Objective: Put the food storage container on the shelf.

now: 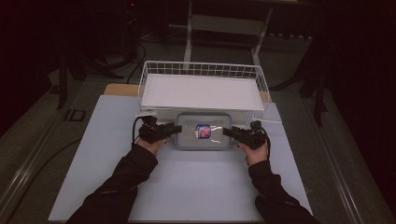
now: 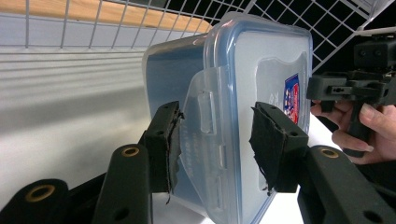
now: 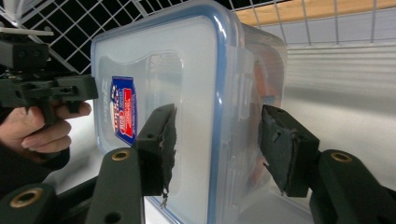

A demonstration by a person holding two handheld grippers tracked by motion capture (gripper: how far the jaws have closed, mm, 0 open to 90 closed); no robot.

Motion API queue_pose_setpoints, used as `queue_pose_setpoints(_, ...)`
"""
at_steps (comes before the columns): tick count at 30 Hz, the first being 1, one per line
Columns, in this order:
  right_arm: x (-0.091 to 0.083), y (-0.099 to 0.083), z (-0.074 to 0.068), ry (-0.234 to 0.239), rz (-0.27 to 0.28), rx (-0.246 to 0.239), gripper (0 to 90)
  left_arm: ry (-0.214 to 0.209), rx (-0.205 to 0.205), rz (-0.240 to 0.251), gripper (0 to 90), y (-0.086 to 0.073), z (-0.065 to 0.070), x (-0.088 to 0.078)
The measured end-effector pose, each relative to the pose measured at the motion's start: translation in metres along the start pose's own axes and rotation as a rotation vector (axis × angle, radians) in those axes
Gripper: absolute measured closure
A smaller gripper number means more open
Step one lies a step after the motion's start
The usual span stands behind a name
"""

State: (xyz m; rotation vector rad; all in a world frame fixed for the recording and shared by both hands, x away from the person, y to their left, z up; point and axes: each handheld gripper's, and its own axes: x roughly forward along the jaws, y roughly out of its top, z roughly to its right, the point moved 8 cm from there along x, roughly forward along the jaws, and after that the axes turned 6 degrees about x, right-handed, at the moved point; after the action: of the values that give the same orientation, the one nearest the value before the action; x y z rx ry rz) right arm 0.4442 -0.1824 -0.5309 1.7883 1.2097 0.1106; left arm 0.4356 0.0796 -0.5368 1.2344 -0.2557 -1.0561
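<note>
Container (image 1: 203, 131), clear rounded plastic with blue-rimmed lid, sits between each gripper's spread jaws, unpinched.

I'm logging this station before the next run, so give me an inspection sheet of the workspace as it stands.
Surface: white table top, bare in front of the container.
Job's things: clear plastic container with blue-rimmed lid, flat on the table, just in front of the white wire basket.
Clutter: nothing seen.
Grippers: left gripper straddles the container's end latch, pads apart from it; right gripper does likewise at the opposite end.
Cables: a black cable loops from the left gripper.
Surroundings: dark room, metal frame behind.
</note>
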Motion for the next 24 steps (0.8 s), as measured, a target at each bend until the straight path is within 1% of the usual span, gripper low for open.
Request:
queue_pose_setpoints(1,0.001,0.0,0.0,-0.012,0.006,-0.011,44.9,-0.009,-0.04,0.007,52.8,0.0,0.003,0.001)
queue_pose_setpoints(4,0.002,0.0,-0.001,-0.02,0.01,-0.006,43.4,-0.004,-0.041,0.014,51.7,0.0,0.003,0.003)
queue_pose_setpoints(5,0.005,0.0,-0.002,-0.049,0.013,-0.014,40.0,0.007,-0.04,0.019,51.1,0.0,0.002,0.004)
queue_pose_setpoints(6,0.005,0.0,-0.002,-0.049,0.013,-0.014,40.0,0.012,-0.04,0.021,51.1,0.0,0.002,0.006)
queue_pose_setpoints(7,0.011,-0.003,-0.001,-0.072,-0.003,0.0,34.3,0.031,-0.036,0.029,52.4,0.0,0.001,0.007)
queue_pose_setpoints(8,0.011,-0.003,-0.001,-0.072,-0.003,0.0,34.3,0.053,-0.029,0.036,52.4,0.0,0.0,0.008)
queue_pose_setpoints(9,0.014,-0.004,0.0,-0.077,-0.006,0.0,32.6,0.064,-0.025,0.033,53.7,-0.001,-0.002,0.009)
queue_pose_setpoints(10,0.016,-0.006,0.0,-0.077,-0.008,0.013,31.6,0.063,-0.023,0.036,51.8,-0.002,-0.003,0.011)
queue_pose_setpoints(11,0.017,-0.006,0.0,-0.077,0.0,0.017,31.4,0.064,-0.019,0.044,49.9,-0.002,-0.003,0.011)
queue_pose_setpoints(13,0.017,-0.005,0.0,-0.084,0.007,0.016,32.1,0.072,-0.012,0.047,49.2,-0.002,-0.002,0.012)
queue_pose_setpoints(14,0.017,-0.002,0.0,-0.115,0.031,-0.009,33.6,0.095,0.01,0.049,46.1,-0.002,-0.002,0.013)
queue_pose_setpoints(15,0.017,-0.002,0.0,-0.121,0.033,-0.009,34.4,0.108,0.025,0.053,45.8,-0.002,-0.002,0.013)
queue_pose_setpoints(16,0.017,-0.001,-0.002,-0.129,0.023,0.004,34.2,0.119,0.039,0.051,44.3,-0.001,-0.003,0.014)
queue_pose_setpoints(17,0.018,0.0,-0.002,-0.137,0.026,0.001,34.2,0.132,0.057,0.051,42.8,-0.001,-0.003,0.014)
queue_pose_setpoints(18,0.018,0.0,-0.002,-0.137,0.026,0.001,34.2,0.132,0.057,0.051,42.2,-0.001,-0.003,0.014)
queue_pose_setpoints(19,0.018,0.003,0.001,-0.16,0.039,-0.009,34.1,0.153,0.061,0.058,40.5,0.0,-0.004,0.015)
queue_pose_setpoints(20,0.018,0.003,0.001,-0.16,0.039,-0.009,34.1,0.153,0.061,0.058,38.8,0.0,-0.004,0.015)
queue_pose_setpoints(21,0.018,0.004,0.003,-0.17,0.048,-0.015,33.6,0.178,0.066,0.059,38.8,0.0,-0.005,0.014)
queue_pose_setpoints(22,0.017,0.006,0.006,-0.198,0.063,-0.011,33.4,0.18,0.065,0.058,37.9,0.0,-0.005,0.014)
queue_pose_setpoints(24,0.016,0.008,0.008,-0.22,0.073,-0.006,33.6,0.18,0.068,0.053,34.8,0.0,-0.004,0.013)
